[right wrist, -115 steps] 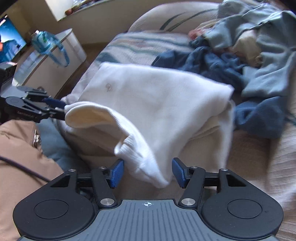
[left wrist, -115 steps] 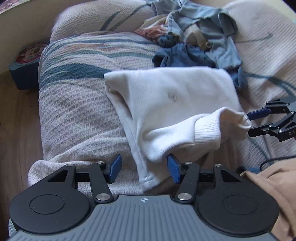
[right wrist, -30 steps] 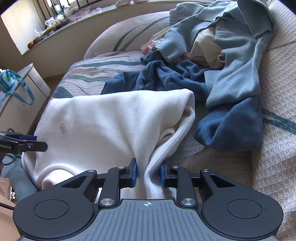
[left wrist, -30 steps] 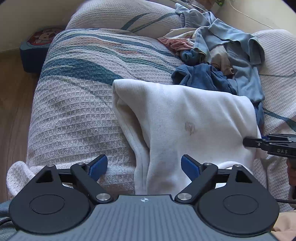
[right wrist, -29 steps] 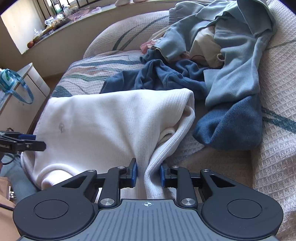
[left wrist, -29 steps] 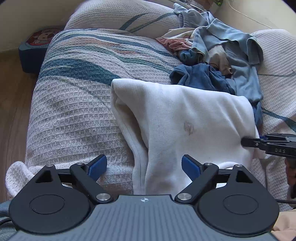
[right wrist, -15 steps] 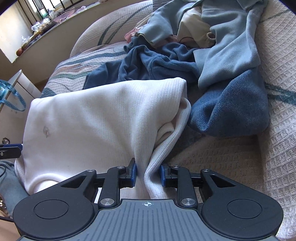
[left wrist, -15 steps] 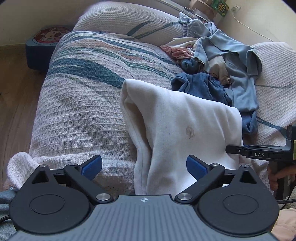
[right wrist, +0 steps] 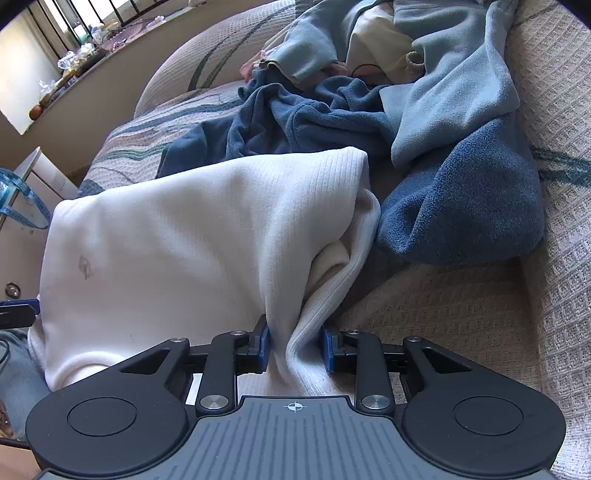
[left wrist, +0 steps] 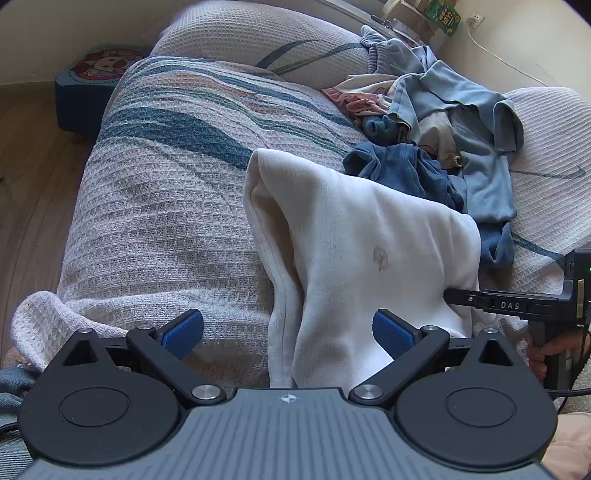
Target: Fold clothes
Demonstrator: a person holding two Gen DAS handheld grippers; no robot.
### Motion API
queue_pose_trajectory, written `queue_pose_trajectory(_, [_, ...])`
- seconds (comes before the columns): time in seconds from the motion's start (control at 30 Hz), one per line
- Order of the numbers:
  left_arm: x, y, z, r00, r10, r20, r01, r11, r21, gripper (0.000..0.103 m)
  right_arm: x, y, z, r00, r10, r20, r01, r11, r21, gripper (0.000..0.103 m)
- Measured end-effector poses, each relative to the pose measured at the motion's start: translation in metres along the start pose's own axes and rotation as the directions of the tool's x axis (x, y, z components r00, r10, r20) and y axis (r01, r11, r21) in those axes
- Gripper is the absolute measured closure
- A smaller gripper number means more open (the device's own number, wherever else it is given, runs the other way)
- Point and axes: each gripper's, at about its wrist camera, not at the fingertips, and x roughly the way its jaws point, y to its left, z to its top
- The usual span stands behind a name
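While your right tool [right wrist: 294,349] pinches the white sweater [left wrist: 369,258], folded on the sofa [left wrist: 166,221], your left tool [left wrist: 288,328] gapes, just opened; the blue pile [left wrist: 461,147] remains unfolded.

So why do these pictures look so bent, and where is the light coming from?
Both views use fisheye lenses: in the left wrist view the wooden floor curves and the corners go black. In the right wrist view daylight enters from the window at top left, which is washed out, and the white sweater throws a shadow on the sofa cover beside it. Both views are sharp.
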Motion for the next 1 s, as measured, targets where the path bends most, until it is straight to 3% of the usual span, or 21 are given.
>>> queue_pose_trajectory(0.4, [0.018,-0.014,0.014,0.995,-0.102,0.012,0.101,0.994,0.032,0.003,0.004,-0.001,0.000,1.000,0.003,0.000,-0.003,1.000,0.004,0.073])
queue_pose_trajectory(0.67, [0.051,-0.021,0.013,0.996,-0.075,-0.050,0.078,0.995,0.057,0.004,0.006,-0.001,0.002,1.000,0.002,-0.011,-0.001,1.000,0.009,0.073])
queue_pose_trajectory(1.0, [0.064,-0.030,0.012,0.997,-0.068,-0.029,0.069,0.996,0.054,0.006,0.010,0.002,0.003,1.000,-0.007,-0.010,0.007,1.000,0.011,0.069])
